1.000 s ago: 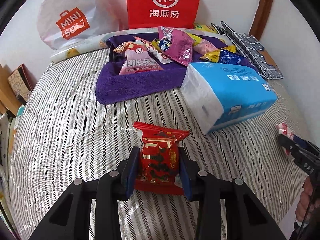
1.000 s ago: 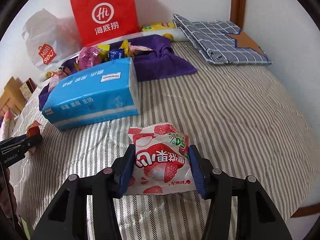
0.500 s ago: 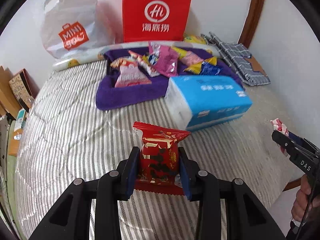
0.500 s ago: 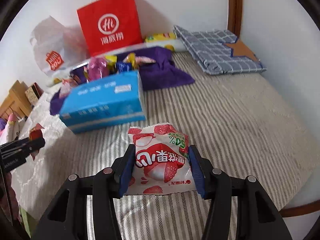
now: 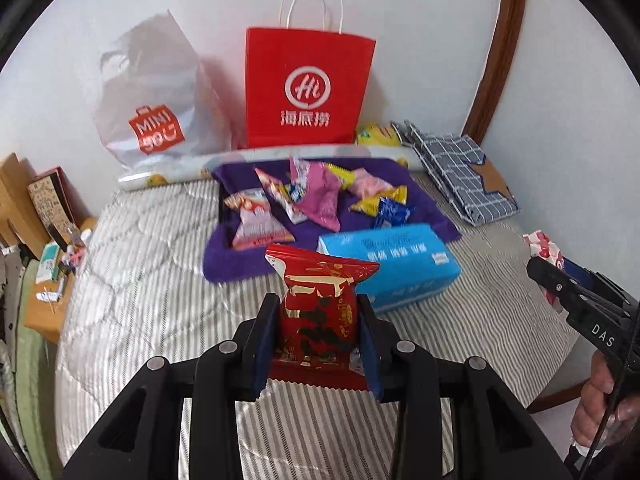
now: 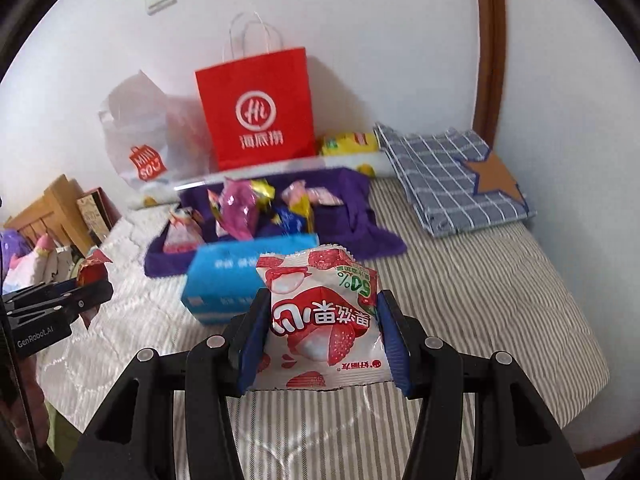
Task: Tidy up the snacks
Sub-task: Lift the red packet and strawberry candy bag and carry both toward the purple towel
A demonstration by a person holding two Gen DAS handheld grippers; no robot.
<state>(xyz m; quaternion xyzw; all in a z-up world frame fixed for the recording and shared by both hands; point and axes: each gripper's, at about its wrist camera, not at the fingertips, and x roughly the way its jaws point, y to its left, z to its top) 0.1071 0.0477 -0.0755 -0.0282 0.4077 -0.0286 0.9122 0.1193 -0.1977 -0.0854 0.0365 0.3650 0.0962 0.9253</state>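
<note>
My left gripper [image 5: 318,320] is shut on a red and gold snack packet [image 5: 318,308] and holds it above the striped bed [image 5: 140,280]. My right gripper [image 6: 324,320] is shut on a white strawberry snack packet [image 6: 324,320], also above the bed. Several more snack packets [image 5: 320,196] lie on a purple towel [image 5: 232,260] at the far side. Each gripper shows at the edge of the other's view: the right one [image 5: 560,284] and the left one [image 6: 92,292].
A blue tissue pack [image 5: 392,264] lies in front of the towel. A red paper bag [image 5: 308,88] and a white plastic bag [image 5: 152,100] stand against the wall. Folded checked cloth [image 5: 460,168] lies at the right. A cluttered bedside table [image 5: 44,280] stands left.
Both grippers have risen and pulled back from the bed with their packets still held. The towel, tissue pack and bags now look farther away.
</note>
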